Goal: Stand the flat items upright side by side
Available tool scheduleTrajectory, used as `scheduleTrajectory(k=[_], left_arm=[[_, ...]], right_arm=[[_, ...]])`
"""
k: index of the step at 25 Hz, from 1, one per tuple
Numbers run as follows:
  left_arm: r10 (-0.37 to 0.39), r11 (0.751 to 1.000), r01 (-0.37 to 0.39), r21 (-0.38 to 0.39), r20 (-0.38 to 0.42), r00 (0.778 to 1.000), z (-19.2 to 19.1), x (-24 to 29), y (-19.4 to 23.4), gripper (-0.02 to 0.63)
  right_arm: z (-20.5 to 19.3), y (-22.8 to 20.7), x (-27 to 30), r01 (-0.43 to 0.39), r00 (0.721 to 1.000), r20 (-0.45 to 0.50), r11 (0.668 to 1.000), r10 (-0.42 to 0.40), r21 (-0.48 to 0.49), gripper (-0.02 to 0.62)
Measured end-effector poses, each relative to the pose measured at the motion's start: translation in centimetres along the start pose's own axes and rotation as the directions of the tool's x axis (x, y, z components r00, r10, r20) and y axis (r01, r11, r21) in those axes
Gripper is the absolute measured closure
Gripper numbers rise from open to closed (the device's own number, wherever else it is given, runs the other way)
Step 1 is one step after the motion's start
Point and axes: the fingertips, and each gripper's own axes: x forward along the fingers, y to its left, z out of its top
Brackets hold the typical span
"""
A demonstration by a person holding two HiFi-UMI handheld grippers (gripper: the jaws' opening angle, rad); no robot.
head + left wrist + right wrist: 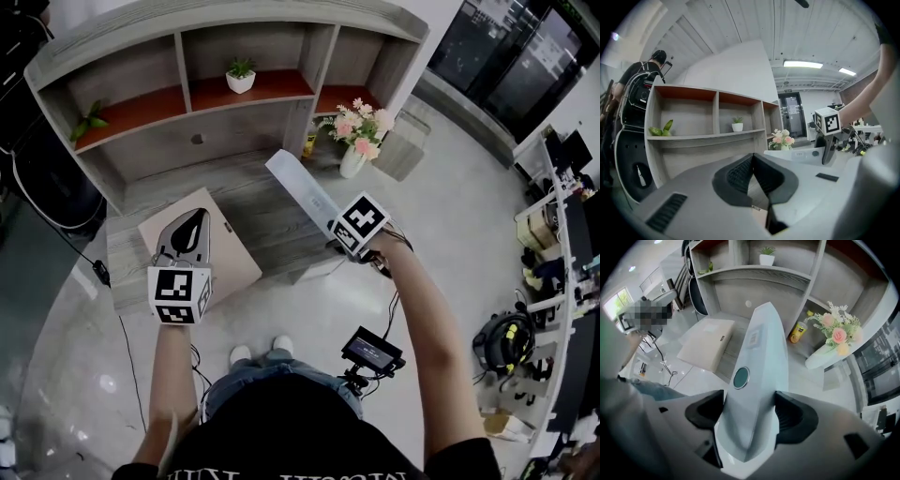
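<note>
My right gripper (339,232) (750,414) is shut on one end of a long white flat box (298,186) (761,343). It holds the box off the low grey table (281,225), and the box's far end points toward the shelf. A tan flat box (236,264) (705,341) lies flat on the table's left part. My left gripper (192,230) (753,157) hovers over the tan box with its pads (736,176) meeting at the tips. I see nothing clamped between them. The left gripper view also shows the white box (801,154) at the right.
A grey shelf unit (187,122) stands behind the table, with a small potted plant (240,75) and a leafy plant (89,120) in it. A vase of pink flowers (354,141) and a yellow can (798,332) stand at the table's far right. A person (642,79) stands at left.
</note>
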Motion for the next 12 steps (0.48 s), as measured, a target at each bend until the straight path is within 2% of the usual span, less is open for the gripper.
scheduleTrajectory(k=[4,7,9,12], left_arm=[[0.001,1.000,-0.001,0.005,-0.004,1.000,0.0,0.1,0.1,0.595],[0.005,1.000,-0.005,0.007,-0.006,1.000,0.0,0.3,0.4,0.595],[0.007,1.000,-0.007,0.008,-0.007,1.000,0.0,0.4,0.6,0.595],[0.009,1.000,-0.009,0.011,-0.012,1.000,-0.1,0.7,0.6,0.595]], right_arm=[[0.7,-0.2,-0.7,-0.088,0.996,0.029,0.993,0.086,0.075,0.244],[1.3,-0.5,-1.2,-0.181,0.983,0.067,0.973,0.173,0.146,0.244],[1.7,-0.7,-1.6,-0.258,0.965,0.112,0.942,0.238,0.216,0.242],[2.0,-1.1,-1.8,-0.374,0.926,0.187,0.872,0.329,0.317,0.241]])
